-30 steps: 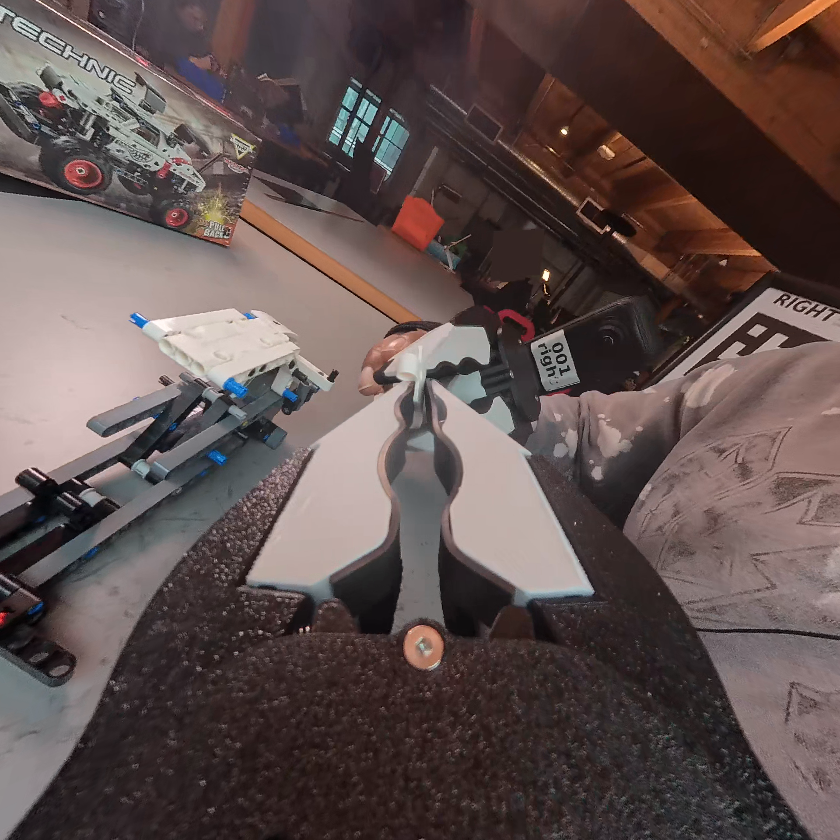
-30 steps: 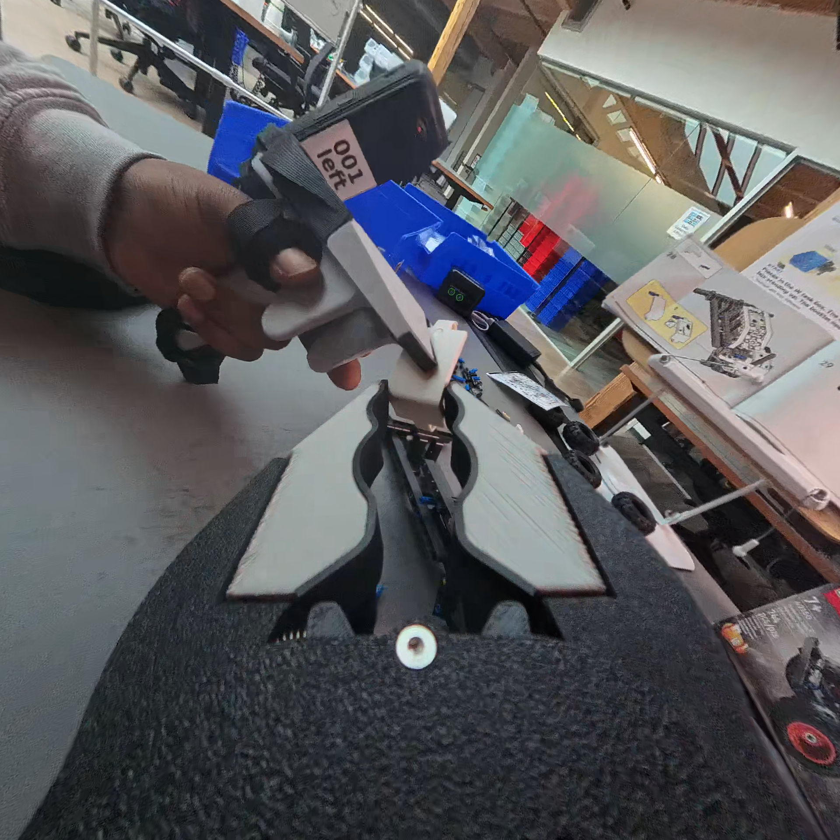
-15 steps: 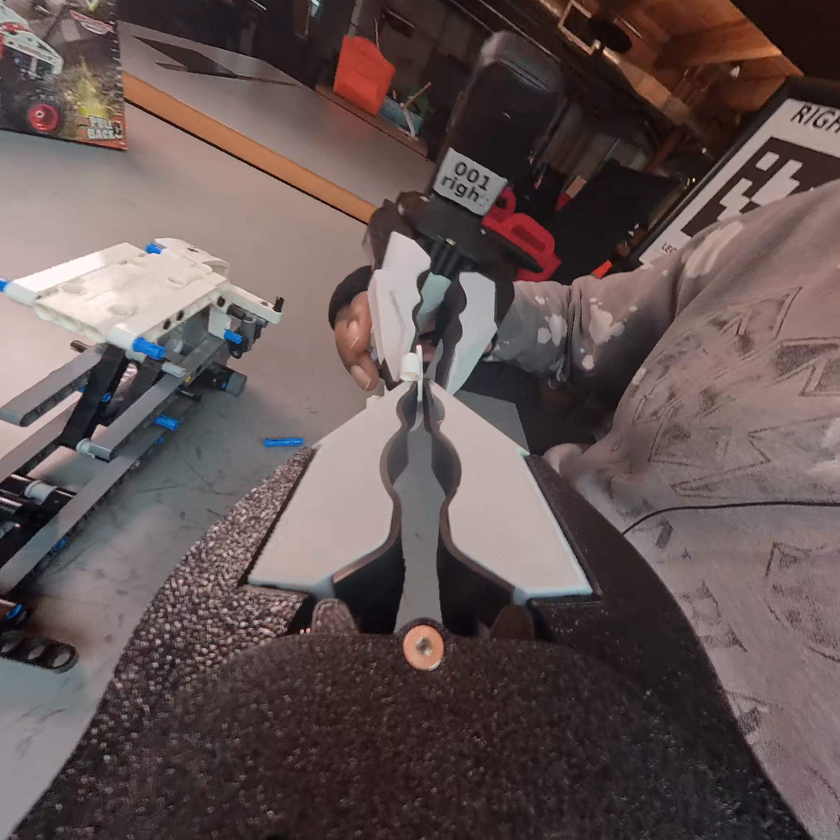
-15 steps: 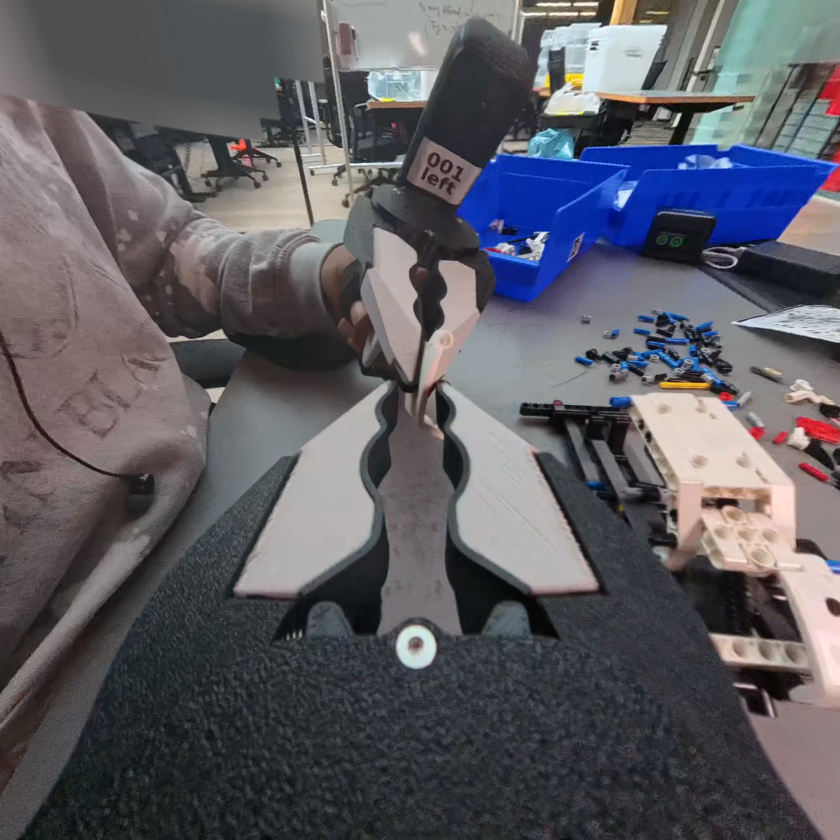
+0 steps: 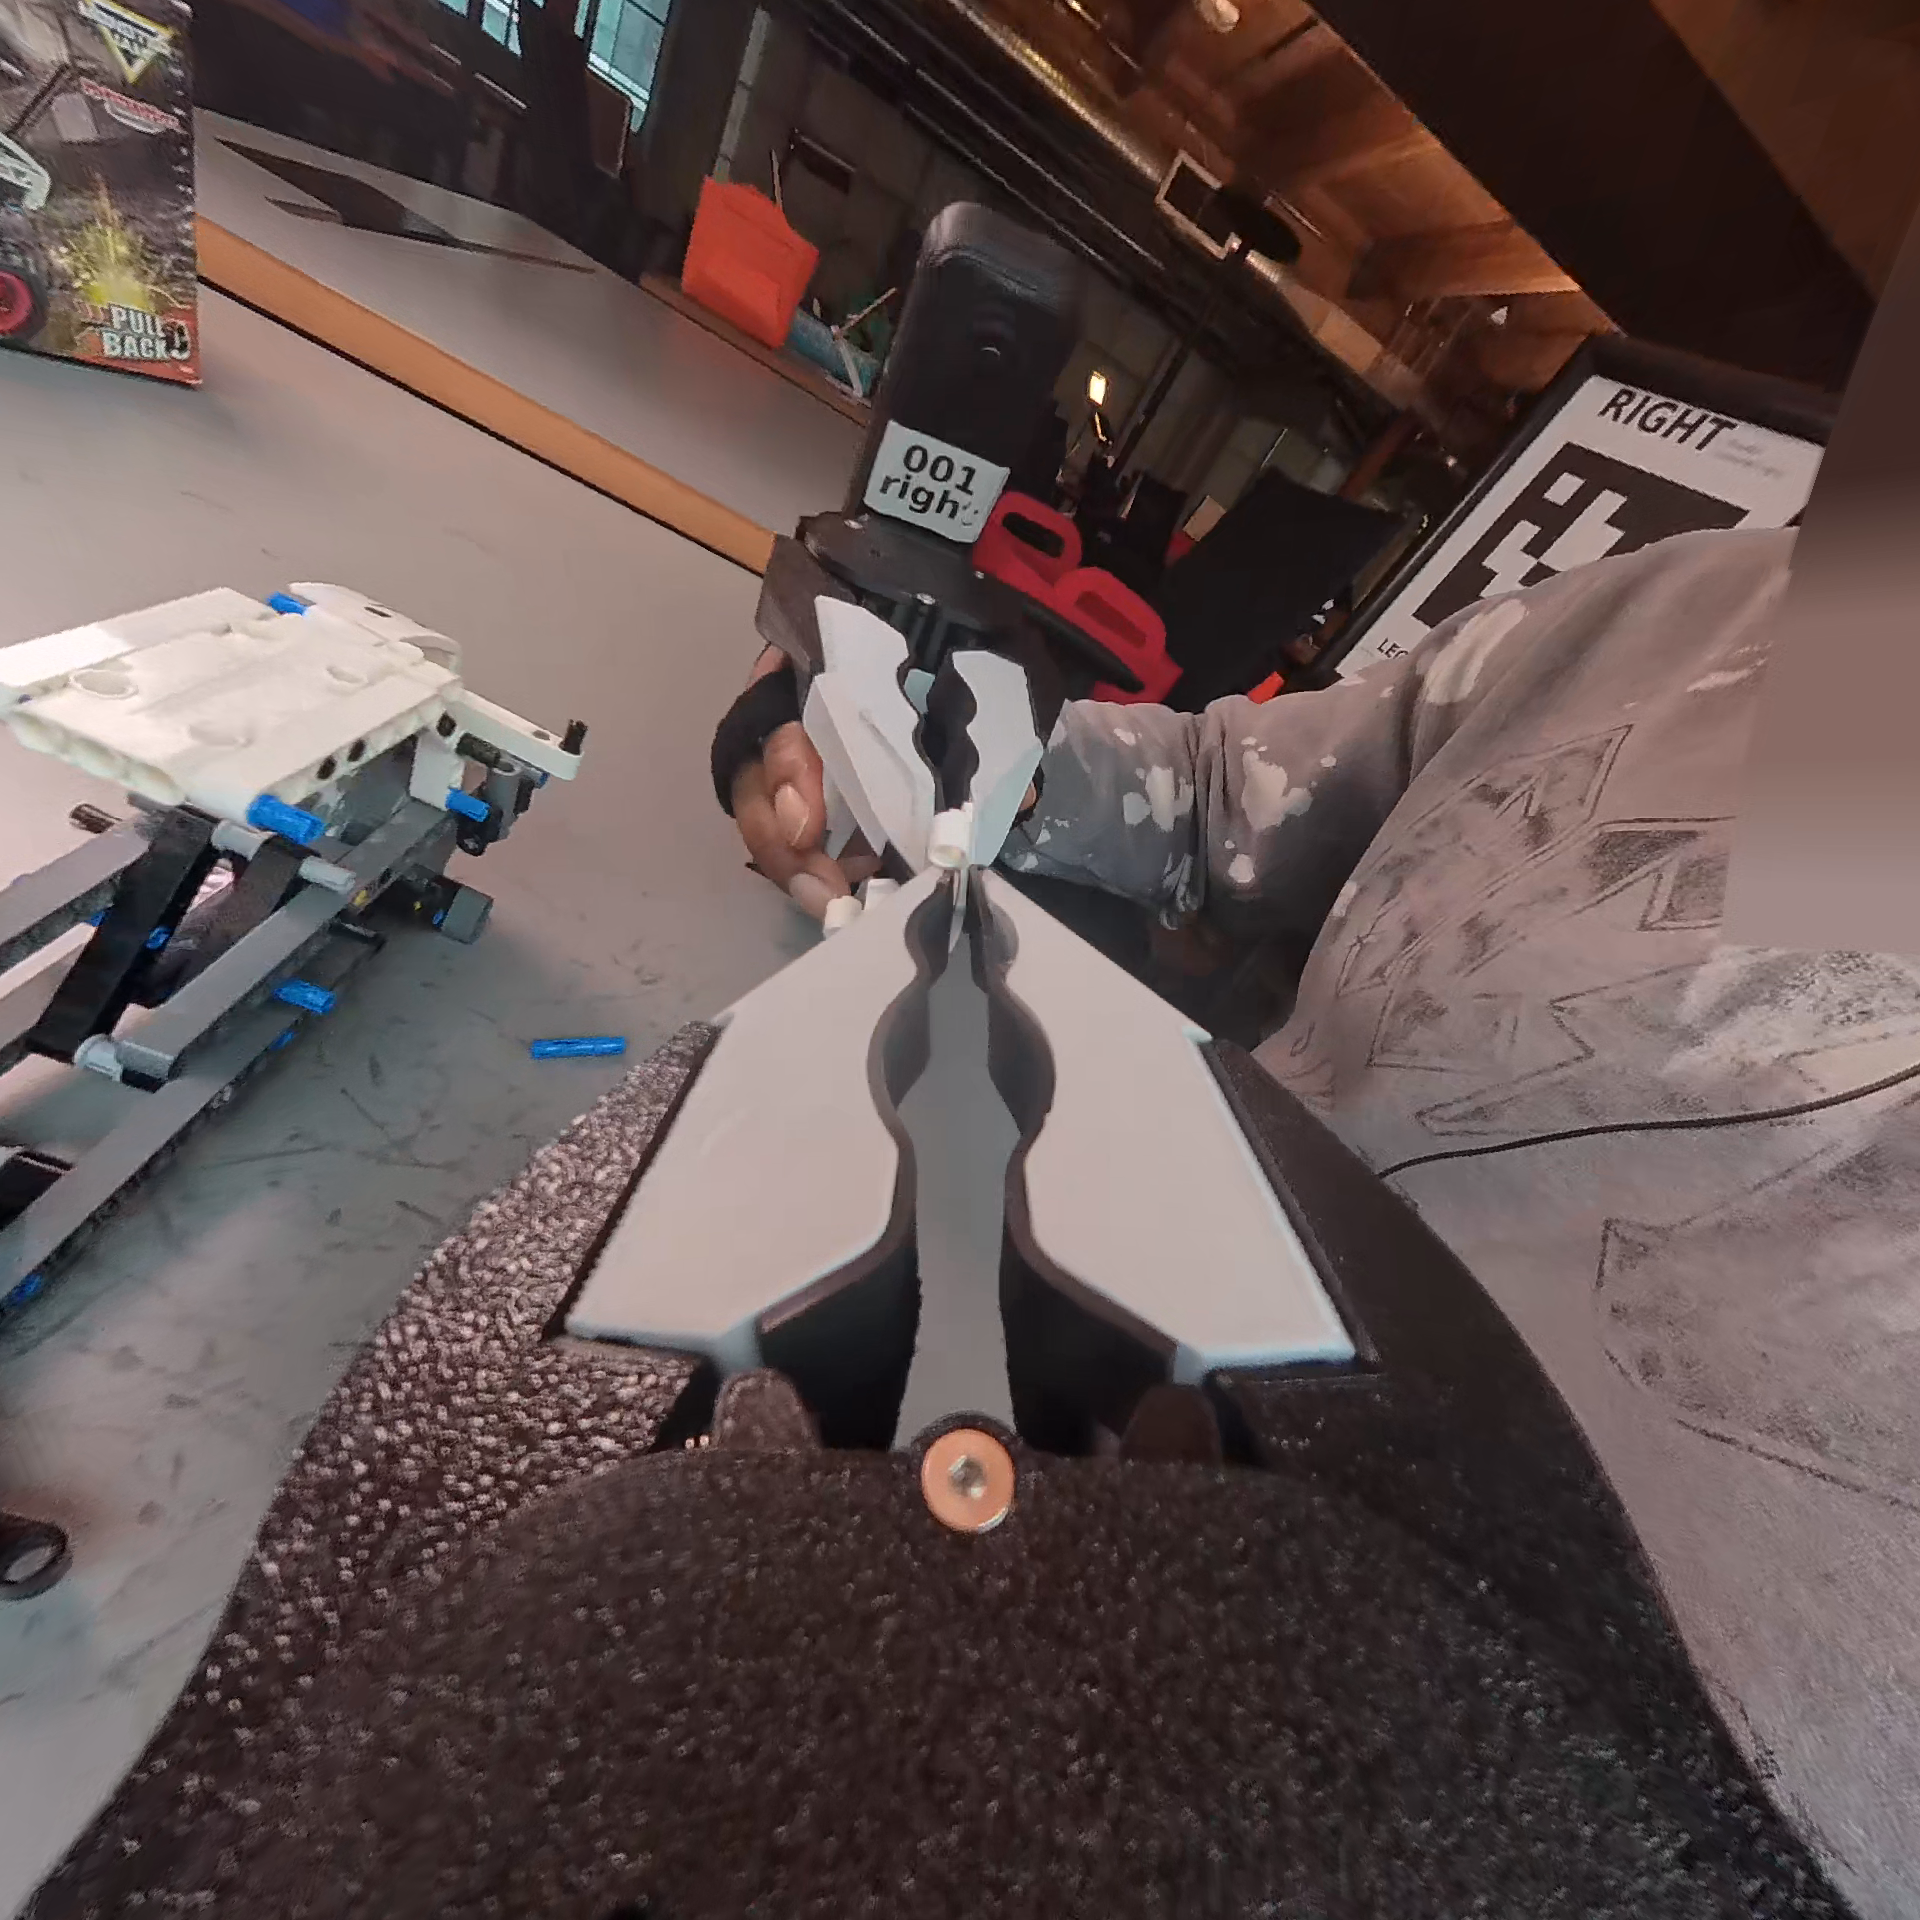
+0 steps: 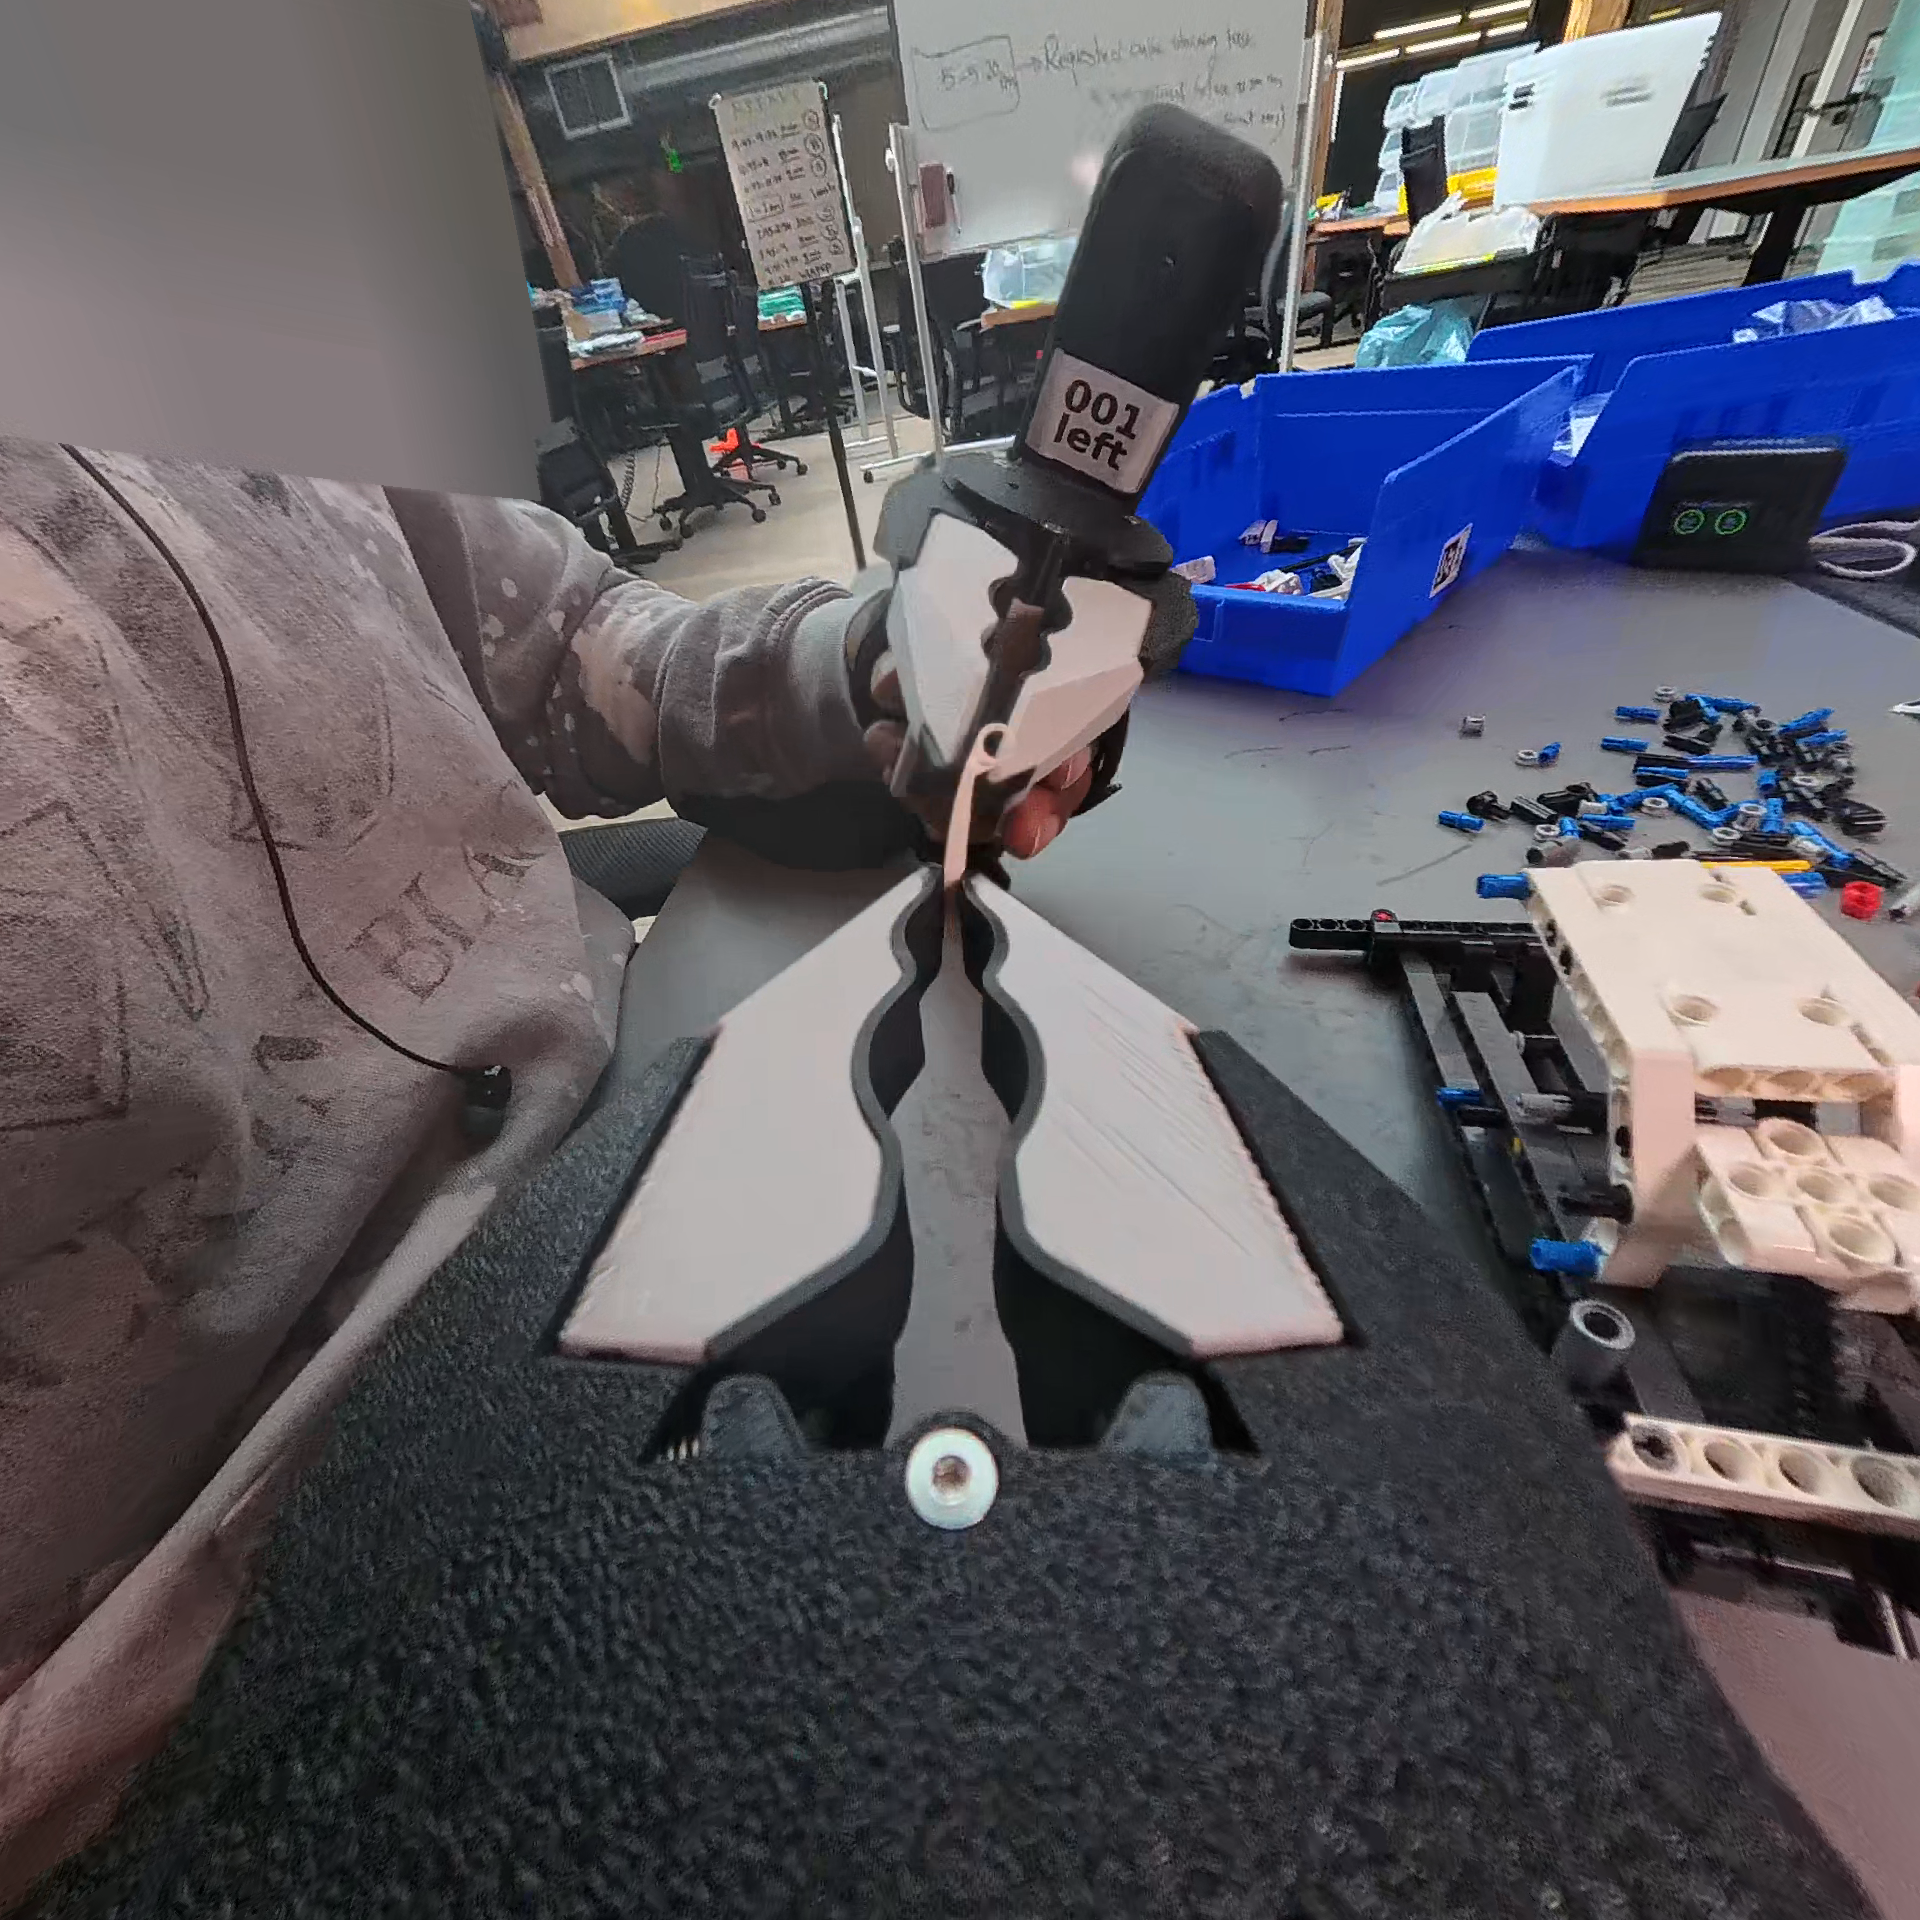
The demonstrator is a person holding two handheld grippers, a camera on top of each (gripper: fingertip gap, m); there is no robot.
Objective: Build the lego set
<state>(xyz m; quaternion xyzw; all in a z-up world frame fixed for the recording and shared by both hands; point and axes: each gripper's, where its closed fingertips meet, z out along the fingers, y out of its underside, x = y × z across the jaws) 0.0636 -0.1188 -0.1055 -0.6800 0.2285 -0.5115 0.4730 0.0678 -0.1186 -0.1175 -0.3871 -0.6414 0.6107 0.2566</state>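
My left gripper (image 5: pixel 956 896) is shut on a thin white Lego piece (image 5: pixel 948 844). My right gripper (image 6: pixel 951 883) faces it tip to tip and is shut on the other end of the same white piece (image 6: pixel 964 816). The right gripper also shows in the left wrist view (image 5: pixel 951 831), and the left gripper in the right wrist view (image 6: pixel 982 750). The piece is held above the table, close to the person's body. The half-built white and dark grey car chassis (image 5: pixel 260 727) lies on the table beside them and also shows in the right wrist view (image 6: pixel 1714 1039).
A loose blue pin (image 5: pixel 577 1046) lies on the grey table (image 5: pixel 520 582). A pile of small blue and black parts (image 6: pixel 1714 790), blue bins (image 6: pixel 1403 520) and a black device (image 6: pixel 1725 509) sit farther off. The set's box (image 5: pixel 94 177) stands at the back. The grippers are tip to tip, or close to it.
Both grippers have swung round to face each other head-on, holding the white piece between them. They now stand a little closer to the person's body, beside the chassis.
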